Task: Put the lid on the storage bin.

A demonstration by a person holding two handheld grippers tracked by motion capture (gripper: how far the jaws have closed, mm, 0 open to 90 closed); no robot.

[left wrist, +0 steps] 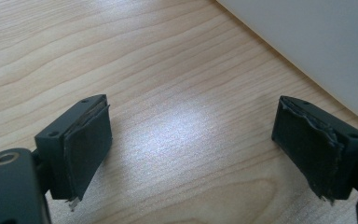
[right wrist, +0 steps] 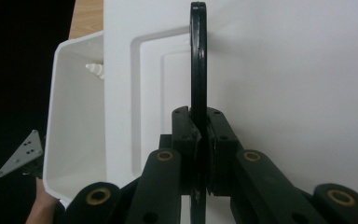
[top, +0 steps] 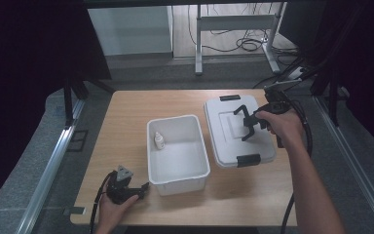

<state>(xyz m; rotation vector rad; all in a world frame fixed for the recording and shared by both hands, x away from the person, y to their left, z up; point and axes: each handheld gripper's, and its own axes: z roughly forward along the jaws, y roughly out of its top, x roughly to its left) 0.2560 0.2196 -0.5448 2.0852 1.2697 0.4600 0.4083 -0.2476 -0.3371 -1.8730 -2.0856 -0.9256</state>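
While the right gripper [right wrist: 199, 140] clamps the black handle [right wrist: 198, 60] of the white plastic lid [top: 238, 129], the left gripper [left wrist: 191, 149] rests wide apart on the wooden table [left wrist: 121, 56]; nothing between.

Left gripper [top: 143, 187]: held low in the left hand [top: 112, 207], jaws spread wide apart. Right gripper [top: 247, 127]: held in the right hand [top: 285, 124], forearm extended, jaws clamped together
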